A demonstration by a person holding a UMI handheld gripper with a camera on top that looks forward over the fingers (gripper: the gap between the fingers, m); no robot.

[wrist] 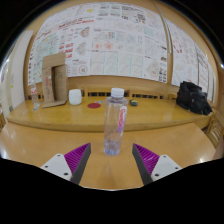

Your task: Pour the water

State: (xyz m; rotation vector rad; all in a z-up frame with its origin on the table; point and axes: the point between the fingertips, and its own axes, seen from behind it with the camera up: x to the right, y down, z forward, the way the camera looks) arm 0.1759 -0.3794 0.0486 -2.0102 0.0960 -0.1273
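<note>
Gripper view: the tool (112,160) has its fingers spread wide, pinching nothing. A clear plastic water bottle (114,122) with a white cap stands upright on the wooden table (60,140), just ahead of the fingers and centred on the gap between them. That line-up reads as an approach for a side grasp on the bottle's body. Well beyond it, near the poster-covered wall (100,40), sit a white cup (75,97) and a small clear glass (37,99), either a likely target for the pour. A black bag (192,97) rests further along.
</note>
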